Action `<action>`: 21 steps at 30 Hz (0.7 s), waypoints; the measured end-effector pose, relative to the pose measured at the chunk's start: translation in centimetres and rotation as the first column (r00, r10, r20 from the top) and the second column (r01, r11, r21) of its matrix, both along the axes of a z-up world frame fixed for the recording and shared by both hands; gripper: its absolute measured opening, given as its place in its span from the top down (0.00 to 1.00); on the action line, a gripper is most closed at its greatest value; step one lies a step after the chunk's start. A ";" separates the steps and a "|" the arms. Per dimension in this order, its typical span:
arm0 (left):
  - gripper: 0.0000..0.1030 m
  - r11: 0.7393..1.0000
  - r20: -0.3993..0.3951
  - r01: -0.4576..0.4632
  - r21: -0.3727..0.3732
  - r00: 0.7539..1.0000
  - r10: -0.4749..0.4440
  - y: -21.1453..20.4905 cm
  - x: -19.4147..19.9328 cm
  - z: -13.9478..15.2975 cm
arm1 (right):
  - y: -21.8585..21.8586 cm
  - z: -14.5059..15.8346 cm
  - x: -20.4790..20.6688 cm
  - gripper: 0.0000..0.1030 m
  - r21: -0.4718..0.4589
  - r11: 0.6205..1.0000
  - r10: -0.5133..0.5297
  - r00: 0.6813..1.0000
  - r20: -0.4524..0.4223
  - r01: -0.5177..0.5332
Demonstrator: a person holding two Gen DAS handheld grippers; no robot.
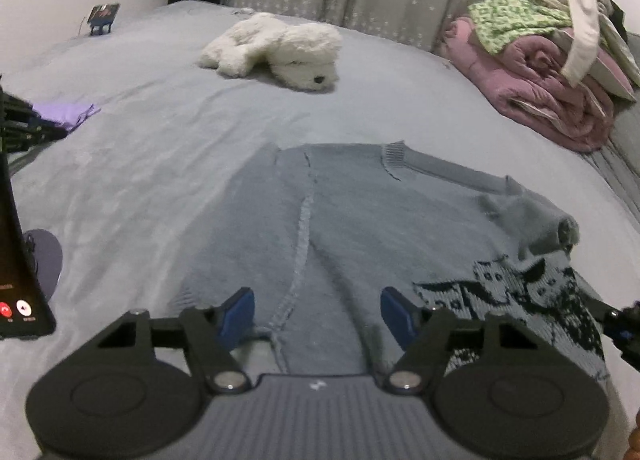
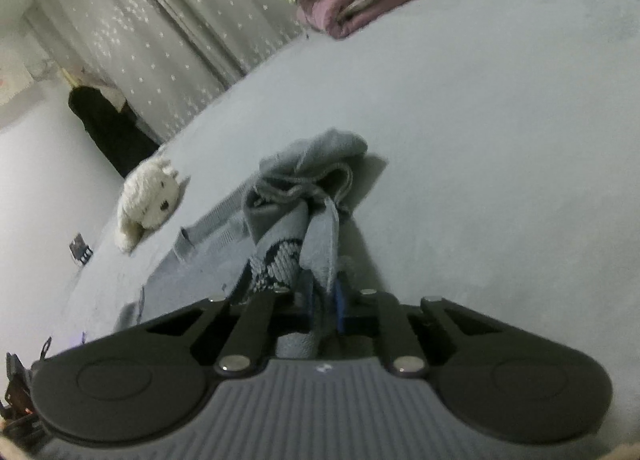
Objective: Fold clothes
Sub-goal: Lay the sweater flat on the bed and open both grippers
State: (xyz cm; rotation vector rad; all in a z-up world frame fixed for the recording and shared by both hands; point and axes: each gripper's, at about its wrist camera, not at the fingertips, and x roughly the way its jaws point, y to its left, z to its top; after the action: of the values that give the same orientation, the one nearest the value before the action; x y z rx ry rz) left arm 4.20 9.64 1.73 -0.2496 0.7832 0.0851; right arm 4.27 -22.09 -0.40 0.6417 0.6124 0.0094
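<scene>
A phone (image 1: 18,260) stands at the far left of the grey sweater (image 1: 340,220); its screen shows round red and white buttons, but the tiny words under them are too blurry to read. A purple cloth (image 1: 70,114) lies on the bed (image 1: 160,140), off to the left of the sweater. The sweater is spread flat on the bed. The left gripper (image 1: 318,310) hangs just over the sweater's near edge with its blue jaws spread apart, one on each side of a seam, pinching nothing. A white fluffy toy dog (image 1: 280,50) lies behind the sweater. At the sweater's right side, with its black and white pattern, the right gripper (image 2: 322,302) has its jaws pressed together, pinching a bunched fold of the sweater. A pink blanket (image 1: 540,84) with clothes piled on top sits far right, behind the sweater.
</scene>
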 end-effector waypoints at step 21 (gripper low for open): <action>0.43 0.999 -0.059 0.035 -0.018 0.998 -0.036 0.7 -1.5 0.0 | -4.1 4.5 -7.4 0.92 -0.144 0.985 -0.074 0.986 0.146 0.095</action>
State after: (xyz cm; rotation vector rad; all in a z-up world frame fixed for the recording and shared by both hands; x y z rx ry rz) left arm 2.72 10.32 1.75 -0.2504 0.8478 0.0527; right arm -3.14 -26.18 4.13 0.5151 0.4448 -0.0707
